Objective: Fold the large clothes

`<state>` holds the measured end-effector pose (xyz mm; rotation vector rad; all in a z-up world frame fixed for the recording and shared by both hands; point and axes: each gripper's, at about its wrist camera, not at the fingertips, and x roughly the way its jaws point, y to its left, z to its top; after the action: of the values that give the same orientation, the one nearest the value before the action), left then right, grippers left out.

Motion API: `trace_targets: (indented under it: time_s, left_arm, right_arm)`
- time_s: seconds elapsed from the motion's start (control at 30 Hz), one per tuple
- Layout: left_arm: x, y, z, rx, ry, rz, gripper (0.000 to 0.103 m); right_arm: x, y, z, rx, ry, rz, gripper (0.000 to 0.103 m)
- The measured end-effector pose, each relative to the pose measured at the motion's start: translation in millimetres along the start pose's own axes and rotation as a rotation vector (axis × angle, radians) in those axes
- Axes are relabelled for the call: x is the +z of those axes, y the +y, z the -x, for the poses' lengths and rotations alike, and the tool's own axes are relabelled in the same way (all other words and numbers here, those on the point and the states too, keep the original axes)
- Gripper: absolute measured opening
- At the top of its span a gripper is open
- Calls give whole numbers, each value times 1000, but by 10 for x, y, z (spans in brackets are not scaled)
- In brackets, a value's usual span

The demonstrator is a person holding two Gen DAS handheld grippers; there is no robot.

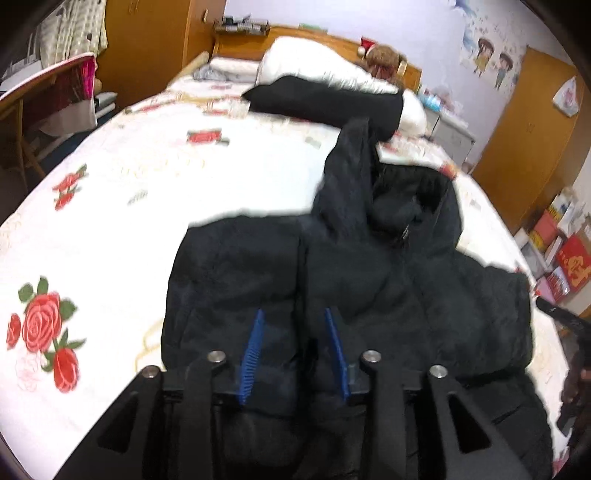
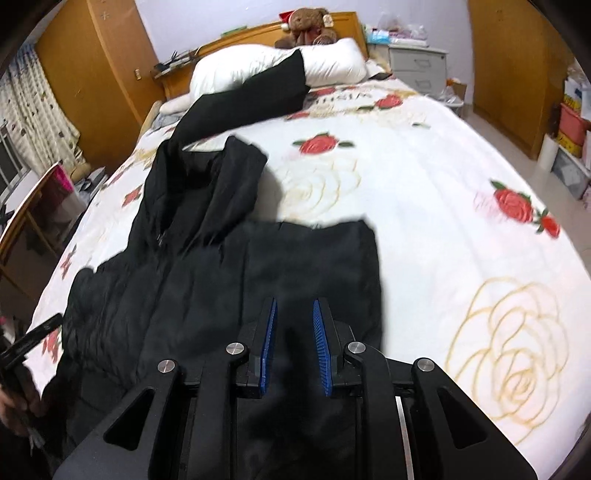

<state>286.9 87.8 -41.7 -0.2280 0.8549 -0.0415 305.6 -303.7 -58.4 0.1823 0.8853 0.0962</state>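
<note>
A black padded jacket (image 1: 369, 280) (image 2: 184, 280) lies spread on the bed, its hood (image 1: 406, 195) toward the headboard. One sleeve (image 1: 325, 99) (image 2: 251, 92) stretches away onto the white pillow. My left gripper (image 1: 294, 310) hovers over the jacket's left half; its blue pads (image 1: 255, 343) stand apart with no fabric pinched between them. My right gripper (image 2: 294, 300) is over the jacket's right panel near its outer edge. Its pads (image 2: 319, 332) stand a narrower gap apart, and only the flat jacket surface shows in that gap.
The bed's white quilt with red roses (image 1: 129, 177) (image 2: 461, 177) stretches wide on both sides. A white pillow (image 2: 258, 62) and a teddy bear (image 2: 306, 22) lie at the headboard. A desk (image 1: 22, 99) stands left, a nightstand (image 2: 417, 62) and stacked boxes (image 1: 565, 254) right.
</note>
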Motion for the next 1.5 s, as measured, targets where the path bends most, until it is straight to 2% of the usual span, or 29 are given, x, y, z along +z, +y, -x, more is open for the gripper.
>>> trace_targets:
  time_s: [0.13, 0.23, 0.3, 0.5, 0.63, 0.77, 0.87, 0.93, 1.07, 1.3, 1.5]
  left_arm:
    - [237, -390, -105, -38, -57, -101, 46]
    - [260, -566, -516, -17, -11, -174, 46]
    - [165, -549, -886, 35, 53, -199, 46]
    - [32, -481, -1095, 22, 27, -194, 46]
    - [110, -519, -896, 26, 28, -195, 42]
    - [58, -517, -394, -40, -44, -193, 42]
    - [-87, -497, -197, -66, -53, -196, 42]
    - [-175, -468, -256, -51, -22, -194, 42]
    - [-291, -330, -561, -7, 81, -138, 41]
    - [-323, -320, -643, -15, 94, -136, 42]
    - [-258, -333, -491, -12, 107, -130, 41]
  right_arm:
    - [143, -32, -202, -41, 5, 3, 20]
    - [185, -97, -401, -57, 29, -22, 20]
    - [147, -142, -580, -82, 61, -24, 20]
    - [20, -141, -841, -88, 101, -1, 21]
    - [89, -41, -642, -101, 92, 23, 21]
    - [26, 180, -150, -9, 15, 63, 21]
    - [-137, 415, 57, 44, 8, 114, 21]
    - [-256, 550, 35, 59, 34, 145, 21]
    - [-440, 661, -278, 23, 115, 175, 21]
    - [-472, 662, -420, 13, 143, 166, 21]
    - [-386, 675, -267, 4, 152, 160, 21]
